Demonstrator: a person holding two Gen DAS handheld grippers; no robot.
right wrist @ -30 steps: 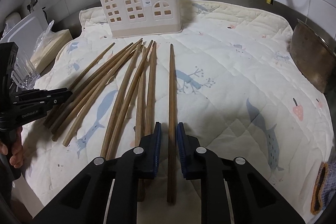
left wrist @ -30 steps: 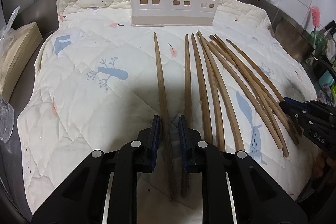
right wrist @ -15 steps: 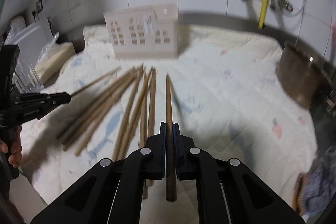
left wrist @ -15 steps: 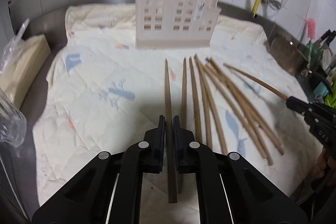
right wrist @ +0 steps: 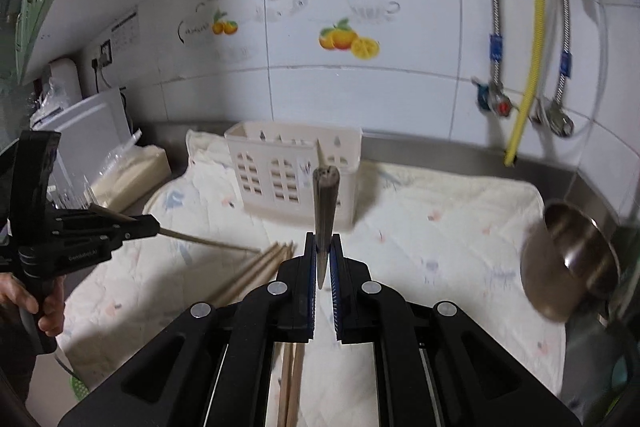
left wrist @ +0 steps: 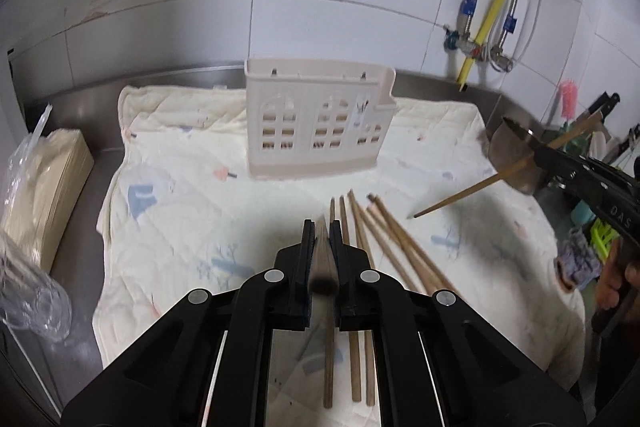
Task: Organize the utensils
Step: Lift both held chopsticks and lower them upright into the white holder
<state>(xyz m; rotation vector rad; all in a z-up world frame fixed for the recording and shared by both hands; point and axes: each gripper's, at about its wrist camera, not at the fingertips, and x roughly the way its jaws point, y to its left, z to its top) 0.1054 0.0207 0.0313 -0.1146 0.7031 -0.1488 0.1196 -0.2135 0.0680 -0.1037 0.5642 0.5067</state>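
Lifting one chopstick in each hand-held gripper, off the quilted mat and toward the holder.

We are clenching the left hand-held gripper (left wrist: 321,241) on a chopstick (left wrist: 320,259) that a second ago lay flat on the mat (left wrist: 168,211) and is now pointing forward in the air; the remaining chopsticks (left wrist: 384,239) are lying just to its right. We are gripping another chopstick (right wrist: 325,211) in the right hand-held gripper (right wrist: 322,259), raised before the cream holder (right wrist: 280,167). Both look ready for dropping in.

Dim, cool indoor light — strong fisheye bending, dark corners, motion-blurred held chopsticks.
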